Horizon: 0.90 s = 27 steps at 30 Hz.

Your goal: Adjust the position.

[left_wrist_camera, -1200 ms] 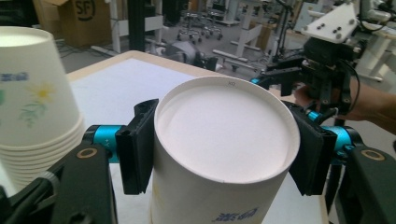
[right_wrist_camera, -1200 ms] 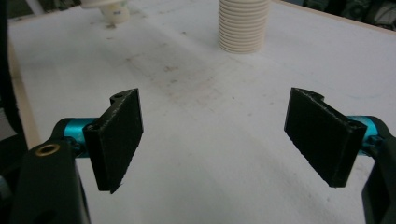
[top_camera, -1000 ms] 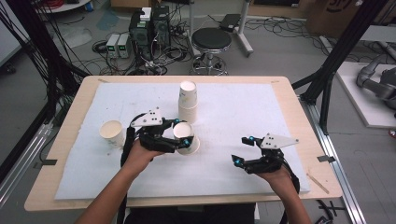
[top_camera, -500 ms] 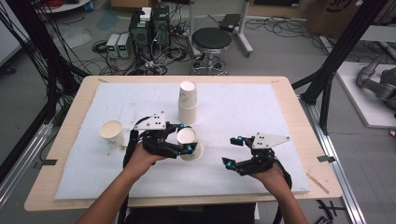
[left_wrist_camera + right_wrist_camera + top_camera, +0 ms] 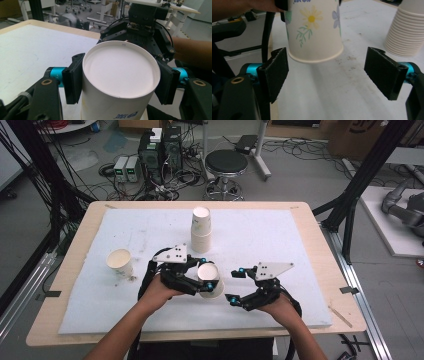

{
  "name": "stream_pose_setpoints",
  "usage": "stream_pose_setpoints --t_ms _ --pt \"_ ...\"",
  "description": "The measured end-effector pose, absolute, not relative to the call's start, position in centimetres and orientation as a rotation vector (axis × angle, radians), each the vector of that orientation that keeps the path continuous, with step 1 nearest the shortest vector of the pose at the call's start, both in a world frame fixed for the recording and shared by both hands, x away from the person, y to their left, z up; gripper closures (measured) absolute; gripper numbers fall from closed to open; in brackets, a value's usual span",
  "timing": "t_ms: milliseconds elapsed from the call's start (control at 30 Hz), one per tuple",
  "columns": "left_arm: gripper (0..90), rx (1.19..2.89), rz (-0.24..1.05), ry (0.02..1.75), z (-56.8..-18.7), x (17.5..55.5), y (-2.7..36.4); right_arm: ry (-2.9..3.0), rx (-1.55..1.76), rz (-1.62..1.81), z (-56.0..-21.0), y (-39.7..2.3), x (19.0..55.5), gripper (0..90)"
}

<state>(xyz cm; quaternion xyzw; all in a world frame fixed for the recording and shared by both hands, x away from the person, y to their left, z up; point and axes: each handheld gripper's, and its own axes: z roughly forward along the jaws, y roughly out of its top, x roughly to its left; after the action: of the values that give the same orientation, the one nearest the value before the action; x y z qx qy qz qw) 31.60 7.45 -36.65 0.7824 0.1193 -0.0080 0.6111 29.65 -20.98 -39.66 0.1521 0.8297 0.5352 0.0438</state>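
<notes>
My left gripper (image 5: pixel 206 274) is shut on a flower-printed paper cup (image 5: pixel 211 281) and holds it tilted just above the white mat. In the left gripper view its pads (image 5: pixel 72 80) press both sides of the cup (image 5: pixel 120 75), whose round white end faces the camera. My right gripper (image 5: pixel 235 285) stands open just right of the cup, pointing at it. In the right gripper view the jaws (image 5: pixel 327 72) spread wide, and the cup (image 5: pixel 313 30) hangs between and beyond them, untouched.
A tall stack of paper cups (image 5: pixel 201 230) stands at the mat's middle back, also seen as the stack (image 5: pixel 405 30) in the right gripper view. A single upright cup (image 5: pixel 120 262) sits at the left. The white mat (image 5: pixel 280 235) covers a wooden table (image 5: pixel 320 250).
My left gripper carried the cup a little to the right and nearer the front. The right gripper slid left toward the cup, still open.
</notes>
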Motion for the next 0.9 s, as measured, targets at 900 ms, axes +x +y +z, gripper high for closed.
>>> stream_pose_setpoints --t_ms 900 --pt "35.4 1.777 -0.059 0.211 -37.1 31.2 6.1 2.604 0.431 1.743 -40.7 -18.9 30.1 26.7"
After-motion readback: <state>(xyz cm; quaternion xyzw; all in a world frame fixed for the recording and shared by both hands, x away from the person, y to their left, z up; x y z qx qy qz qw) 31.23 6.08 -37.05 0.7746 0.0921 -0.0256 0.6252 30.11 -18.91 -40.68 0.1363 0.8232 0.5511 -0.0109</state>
